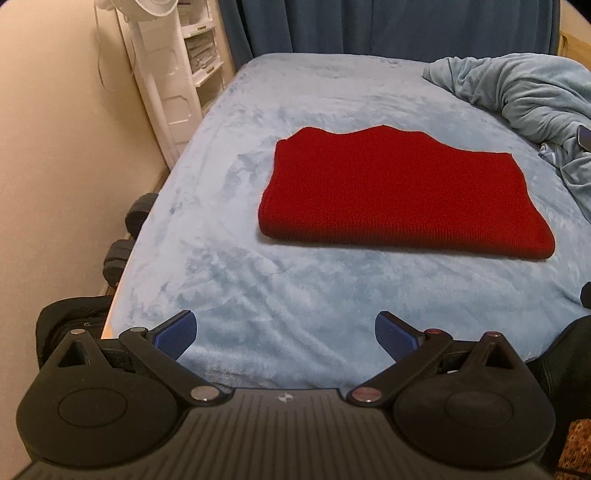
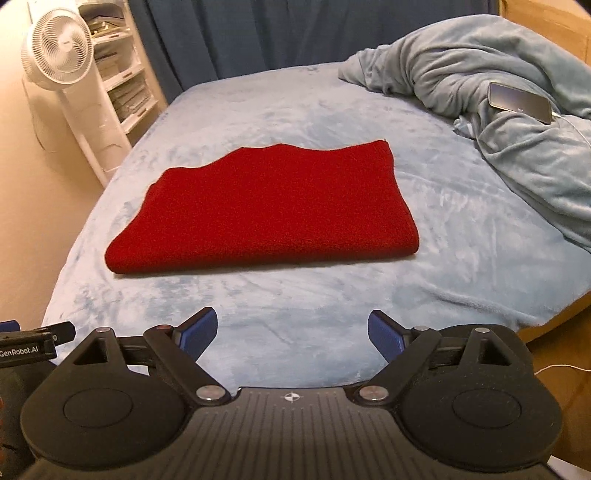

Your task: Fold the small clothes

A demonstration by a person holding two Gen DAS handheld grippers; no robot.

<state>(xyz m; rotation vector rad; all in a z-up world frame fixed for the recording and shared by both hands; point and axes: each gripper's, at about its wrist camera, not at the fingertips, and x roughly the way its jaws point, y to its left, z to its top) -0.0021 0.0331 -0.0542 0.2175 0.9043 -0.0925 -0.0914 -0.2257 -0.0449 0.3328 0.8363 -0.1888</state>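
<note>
A red knitted garment lies folded into a flat, thick rectangle near the middle of the bed, its rounded fold turned toward the near edge and its wavy open edge toward the far edge, where a dark blue curtain hangs. The bed is covered in a light blue plush sheet, and a rumpled blanket of a similar blue is heaped at its far right corner with a dark phone resting on top of the folds and a thin white cable running from it. The left gripper hovers over the near edge of the bed, well apart from the garment, its blue-padded jaws spread wide with only bare sheet showing between them. The right gripper hovers likewise above the near edge, clear of the garment, its jaws also standing wide and holding nothing. In the right wrist view a part of the left gripper's black body shows at the lower left. Beyond the left edge of the bed stand a white pedestal fan and white shelves stacked with papers against a cream wall, and black objects that I cannot identify sit on the floor by the near left corner
</note>
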